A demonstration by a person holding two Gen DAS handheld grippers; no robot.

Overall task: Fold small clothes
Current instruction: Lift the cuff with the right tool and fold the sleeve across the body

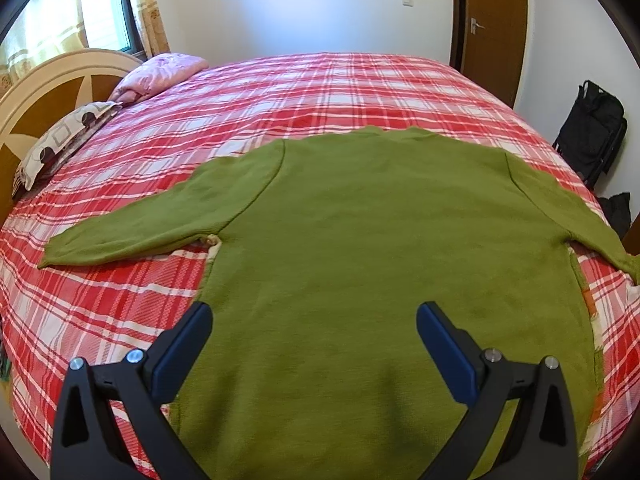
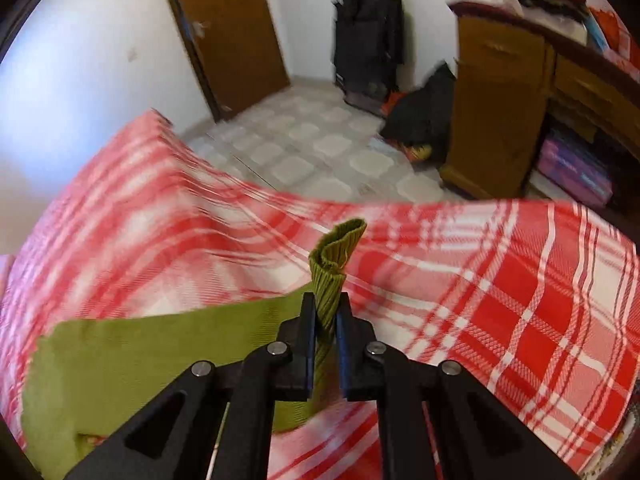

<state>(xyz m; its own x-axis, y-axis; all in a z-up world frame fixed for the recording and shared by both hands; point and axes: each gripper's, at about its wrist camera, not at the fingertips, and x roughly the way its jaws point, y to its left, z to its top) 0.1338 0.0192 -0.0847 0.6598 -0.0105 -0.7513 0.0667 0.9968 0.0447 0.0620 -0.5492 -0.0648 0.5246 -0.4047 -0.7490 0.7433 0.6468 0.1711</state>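
green sweater (image 1: 360, 240) lies flat, collar away, sleeves spread sideways.

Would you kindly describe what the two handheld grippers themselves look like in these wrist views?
Both are matte black plastic linkages with triangular cut-outs in the arms and round silver pivot bolts. The left gripper has dark blue pads lining the inner faces of its fingers. The right gripper has flat black finger plates, its pads also looking dark blue. No cables, markings, sleeves or hands show in either view.

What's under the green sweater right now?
The green sweater lies spread flat on the red plaid bedspread, which shows all around it. Whatever lies beneath the sweater's body is covered and cannot be seen.
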